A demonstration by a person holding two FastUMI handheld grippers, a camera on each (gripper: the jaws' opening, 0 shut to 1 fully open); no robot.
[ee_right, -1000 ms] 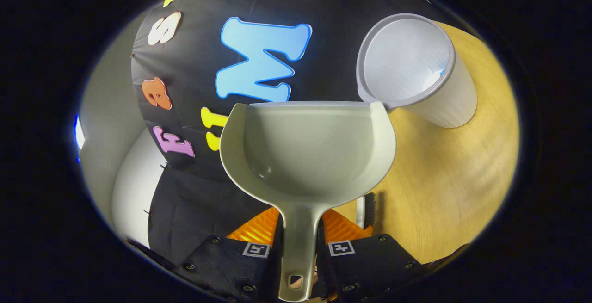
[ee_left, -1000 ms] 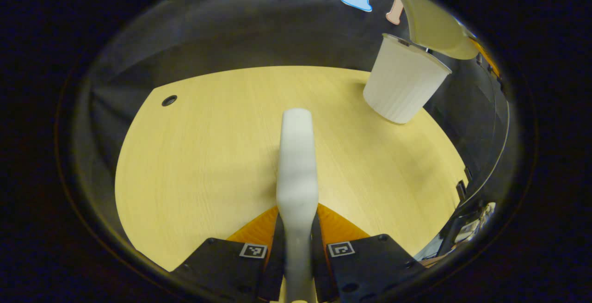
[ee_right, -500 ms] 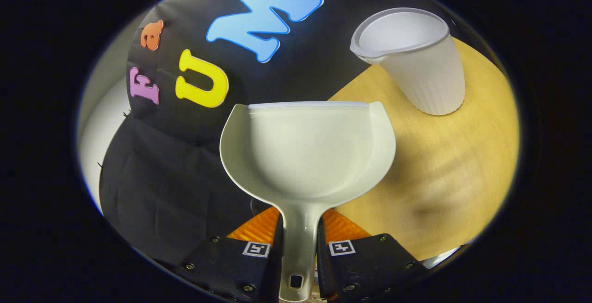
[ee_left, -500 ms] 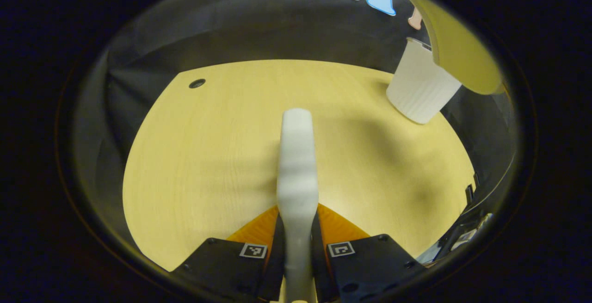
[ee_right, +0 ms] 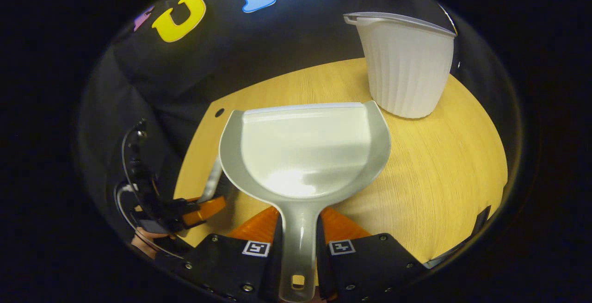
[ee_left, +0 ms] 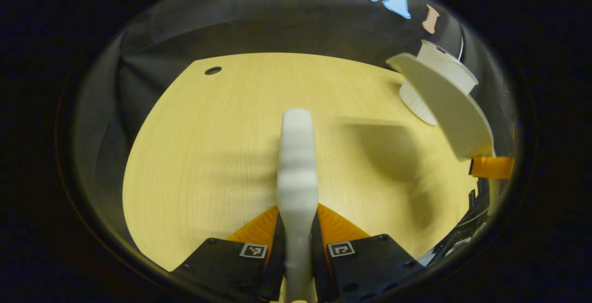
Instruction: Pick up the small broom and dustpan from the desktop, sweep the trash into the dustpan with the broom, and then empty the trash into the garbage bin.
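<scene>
Dustpan emptied, both tools in hand

Right gripper jaws pinch the empty dustpan beside the garbage bin; left gripper pinches the broom. Lower both level onto the counter.

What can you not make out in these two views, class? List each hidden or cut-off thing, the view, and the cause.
1. Inside of the garbage bin, right gripper view: the camera sees its ribbed wall side-on, so its contents are hidden.
2. Bristles of the broom, left gripper view: seen end-on along the handle.
3. Lower part of the bin, left gripper view: covered by the dustpan.
4. Left gripper, right gripper view: partly behind the dustpan's rim.
</scene>
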